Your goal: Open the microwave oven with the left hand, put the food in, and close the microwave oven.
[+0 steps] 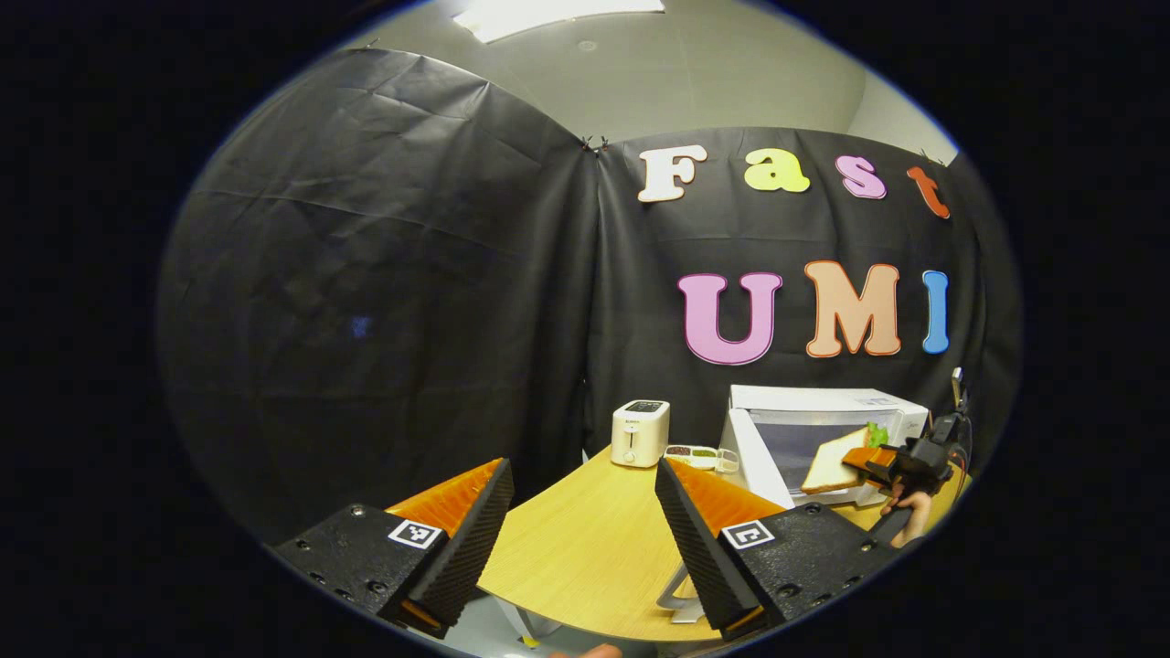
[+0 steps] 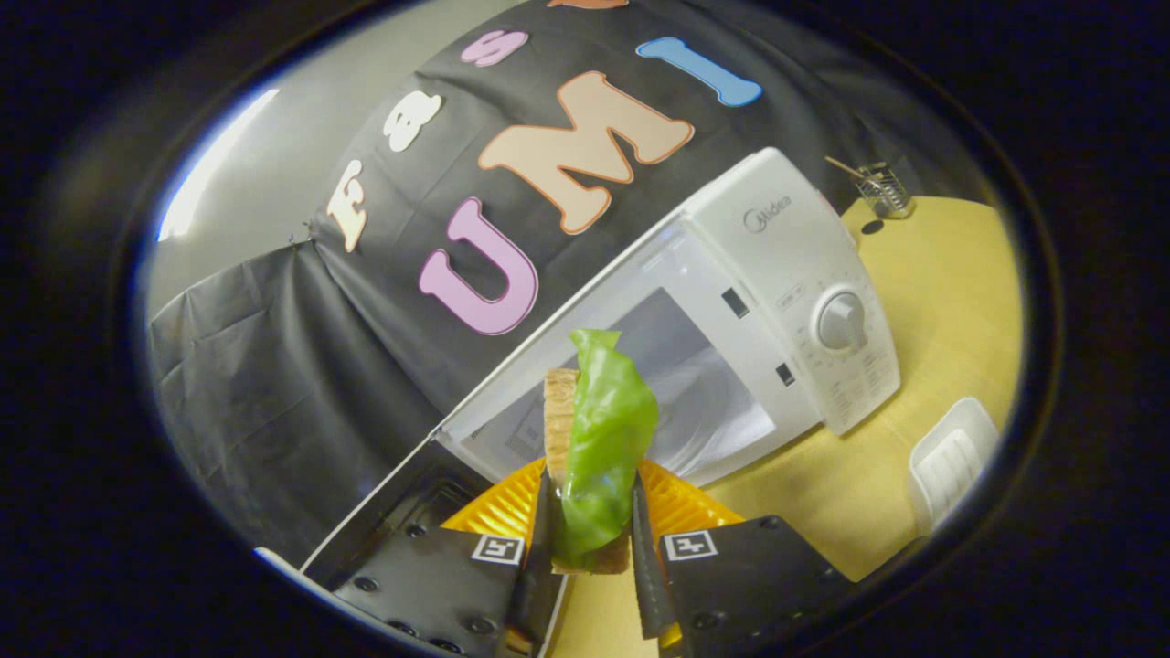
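Right gripper view: sandwich (image 2: 599, 439) clamped in the right tongs (image 2: 590, 539), held up in front of the open microwave (image 2: 786, 302).

Bread and a green lettuce leaf stand on edge between both fingers, which press on the sandwich from either side; it is off the bench (image 2: 941, 302) and just before the oven's cavity, whose door (image 2: 384, 521) hangs swung out to one side. In the left gripper view the same sandwich (image 1: 836, 461) shows at the oven's mouth, gripped by the far tongs with a hand (image 1: 905, 503) below. Nearer, the left tongs (image 1: 580, 525) are spread wide with nothing between them, over the bench edge. A white toaster (image 1: 640, 432) stands beside the microwave, a small tray (image 1: 692, 454) between them.
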A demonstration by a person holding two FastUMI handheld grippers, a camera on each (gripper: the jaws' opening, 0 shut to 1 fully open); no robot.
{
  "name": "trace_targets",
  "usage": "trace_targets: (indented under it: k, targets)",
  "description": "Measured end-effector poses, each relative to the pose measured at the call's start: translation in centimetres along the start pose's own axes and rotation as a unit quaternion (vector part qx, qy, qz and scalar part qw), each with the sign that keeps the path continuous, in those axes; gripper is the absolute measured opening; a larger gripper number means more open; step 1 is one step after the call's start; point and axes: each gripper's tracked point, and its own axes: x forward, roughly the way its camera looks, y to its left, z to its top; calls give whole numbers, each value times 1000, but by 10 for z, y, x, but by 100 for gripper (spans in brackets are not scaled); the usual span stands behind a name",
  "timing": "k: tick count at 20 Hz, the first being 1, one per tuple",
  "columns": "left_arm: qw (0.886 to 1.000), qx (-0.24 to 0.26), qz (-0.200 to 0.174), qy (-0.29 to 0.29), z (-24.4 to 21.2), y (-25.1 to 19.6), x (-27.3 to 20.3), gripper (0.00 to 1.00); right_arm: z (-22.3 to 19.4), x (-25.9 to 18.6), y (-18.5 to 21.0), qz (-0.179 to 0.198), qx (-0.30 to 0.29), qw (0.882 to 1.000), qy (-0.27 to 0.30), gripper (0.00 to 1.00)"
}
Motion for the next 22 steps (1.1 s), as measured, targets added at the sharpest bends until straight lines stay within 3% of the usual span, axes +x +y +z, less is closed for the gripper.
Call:
trace_targets:
  k: [2,5,16,17,19,22]
  targets:
    - [1000,3,5,1,-2,5,1,92,-12,20,-7,-9,10,1000,15,41]
    - [1000,5,12,1,-6,13,2,99,-25,47,-17,-22,16,999,21,41]
    - [1000,-2,17,22,-30,28,11,92,-11,107,-29,-45,-27,999,-10,41]
    - [1000,1,21,18,-29,31,12,96,-10,109,-30,-47,-37,998,-10,33]
    - [1000,5,26,13,-27,35,9,95,-6,115,-36,-59,-69,996,-12,33]
    - [1000,5,24,17,-31,33,8,96,-1,118,-51,-90,-124,988,-16,54]
